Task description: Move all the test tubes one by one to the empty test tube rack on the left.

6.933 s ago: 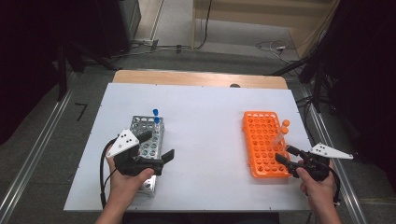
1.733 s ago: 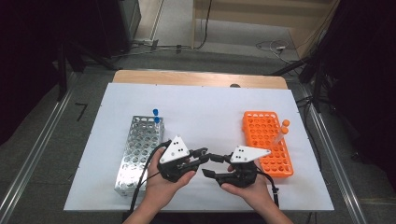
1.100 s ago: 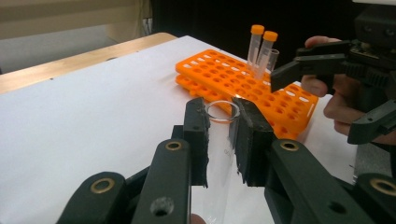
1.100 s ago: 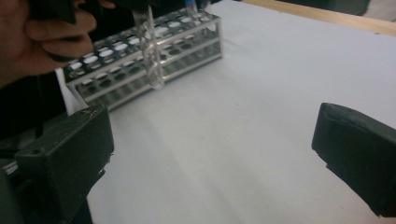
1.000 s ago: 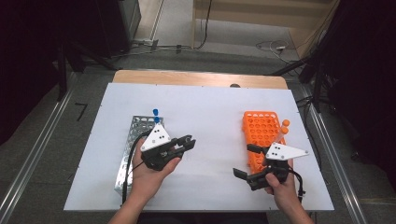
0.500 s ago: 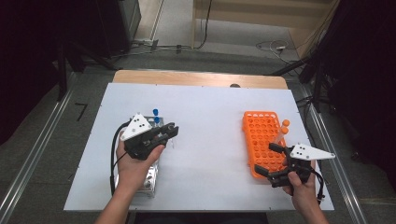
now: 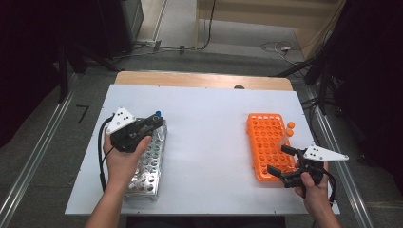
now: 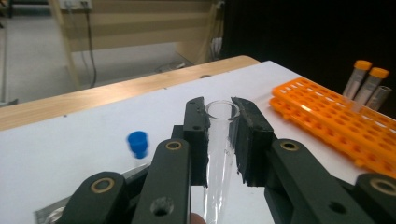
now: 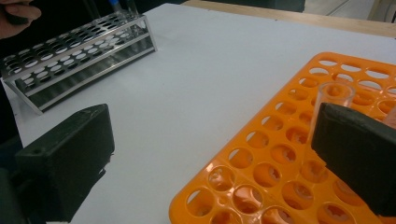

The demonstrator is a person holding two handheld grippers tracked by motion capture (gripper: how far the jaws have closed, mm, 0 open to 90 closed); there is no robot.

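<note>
The clear tube [image 8: 219,154] sits clamped between the jaws of the left gripper [image 7: 153,122], open mouth up and uncapped; in the high view that gripper hangs over the far end of the metal rack [image 7: 145,166], just beside the blue-capped tube [image 8: 137,143] standing there; the step in hand looks like carrying the tube to this rack, and the next move calls for lining its tip over a free hole and lowering it straight before the jaws let go; a tilt would catch the rim. The right gripper [image 7: 283,161] hovers at the near right edge of the orange rack [image 7: 264,142], jaws wide apart and empty, one pad near an open tube [image 9: 332,100] standing in it; two orange-capped tubes [image 7: 288,129] stand further along.
</note>
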